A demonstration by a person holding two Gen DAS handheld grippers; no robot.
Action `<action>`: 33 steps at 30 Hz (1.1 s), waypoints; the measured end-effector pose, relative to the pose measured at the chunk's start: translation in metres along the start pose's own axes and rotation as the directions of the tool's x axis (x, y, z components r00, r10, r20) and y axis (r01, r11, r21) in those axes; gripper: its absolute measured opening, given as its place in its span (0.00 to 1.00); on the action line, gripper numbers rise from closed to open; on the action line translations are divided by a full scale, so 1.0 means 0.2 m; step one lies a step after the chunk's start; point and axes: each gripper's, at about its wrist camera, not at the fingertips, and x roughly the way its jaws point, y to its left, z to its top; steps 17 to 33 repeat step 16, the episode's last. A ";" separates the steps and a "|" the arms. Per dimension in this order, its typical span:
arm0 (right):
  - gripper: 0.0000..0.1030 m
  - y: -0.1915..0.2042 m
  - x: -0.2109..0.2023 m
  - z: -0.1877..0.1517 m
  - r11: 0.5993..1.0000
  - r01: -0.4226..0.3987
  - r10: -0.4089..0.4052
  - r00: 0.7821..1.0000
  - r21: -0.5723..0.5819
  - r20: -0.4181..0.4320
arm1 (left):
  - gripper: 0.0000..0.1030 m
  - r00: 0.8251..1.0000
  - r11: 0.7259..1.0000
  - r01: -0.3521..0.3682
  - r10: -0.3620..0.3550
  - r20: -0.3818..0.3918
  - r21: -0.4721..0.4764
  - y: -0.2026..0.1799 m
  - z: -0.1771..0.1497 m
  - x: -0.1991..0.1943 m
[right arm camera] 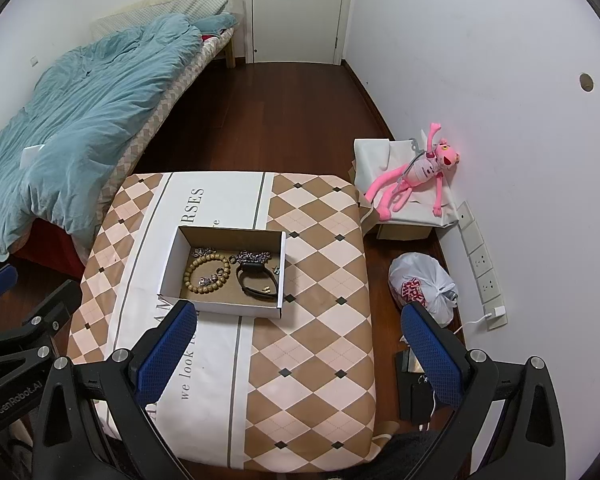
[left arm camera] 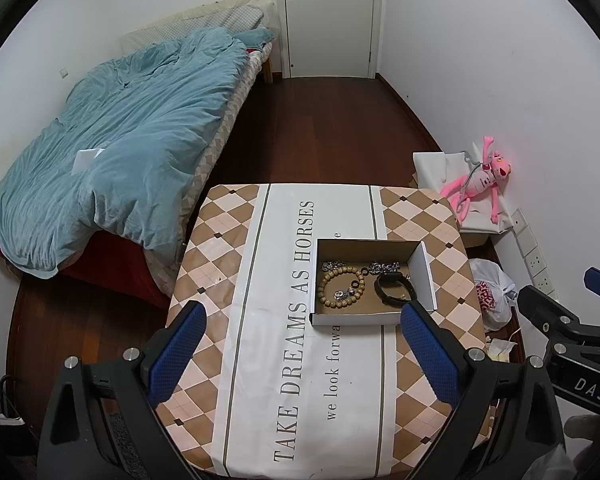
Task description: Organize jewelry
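Note:
A shallow cardboard box (left arm camera: 422, 268) (right arm camera: 168, 268) stands on the table with the patterned cloth (left arm camera: 260, 360) (right arm camera: 320, 320). Inside lie a wooden bead bracelet (left arm camera: 340, 286) (right arm camera: 206, 274), a black band (left arm camera: 394, 290) (right arm camera: 256, 280), silver chains (left arm camera: 384, 267) (right arm camera: 254, 257) and small rings. My left gripper (left arm camera: 304, 350) is open and empty, held above the table in front of the box. My right gripper (right arm camera: 300, 352) is open and empty, to the right of and nearer than the box. Each gripper shows at the edge of the other's view.
A bed with a blue duvet (left arm camera: 112, 152) (right arm camera: 68, 128) stands to the left. A pink plush toy (left arm camera: 480, 180) (right arm camera: 416, 176) lies on a covered box to the right. A white plastic bag (left arm camera: 494, 292) (right arm camera: 420, 288) sits on the wooden floor. A closed door (left arm camera: 328, 16) is at the back.

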 end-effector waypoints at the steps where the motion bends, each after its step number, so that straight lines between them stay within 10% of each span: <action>1: 1.00 0.00 0.00 0.00 1.000 -0.002 0.002 1.000 0.000 0.000 | 0.97 1.000 1.000 0.001 -0.001 0.000 0.000 0.00 0.00 0.00; 33: 1.00 0.00 -0.01 0.01 1.000 0.003 -0.003 1.000 -0.003 0.001 | 0.96 1.000 1.000 0.000 0.000 0.018 -0.004 0.00 0.00 -0.02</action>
